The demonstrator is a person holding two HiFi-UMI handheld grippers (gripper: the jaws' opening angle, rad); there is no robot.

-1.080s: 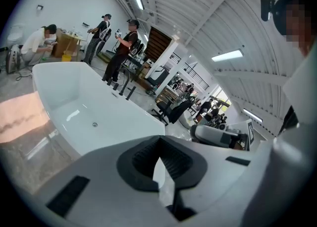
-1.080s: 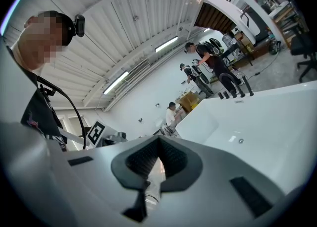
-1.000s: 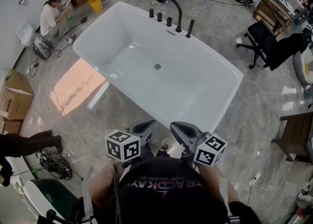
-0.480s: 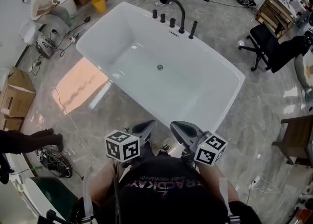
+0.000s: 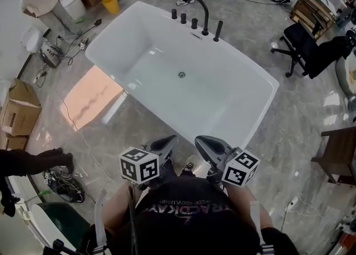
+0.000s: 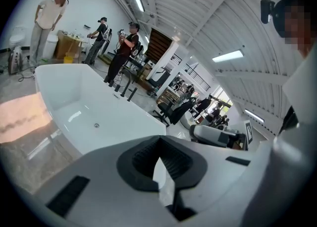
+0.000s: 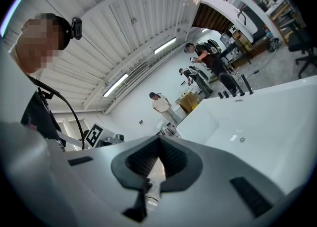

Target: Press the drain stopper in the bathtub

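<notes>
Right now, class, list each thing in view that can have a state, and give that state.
bathtub: empty, no water seen.
drain stopper: set in the tub floor, untouched; pressed or raised cannot be told.
faucet: no water running.
left gripper: shut, nothing held, short of the tub.
right gripper: shut, nothing held, short of the tub.

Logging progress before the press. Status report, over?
Left gripper and right gripper shut, empty, short of the bathtub. Drain stopper untouched on tub floor. Nothing in the tub in the way.
</notes>
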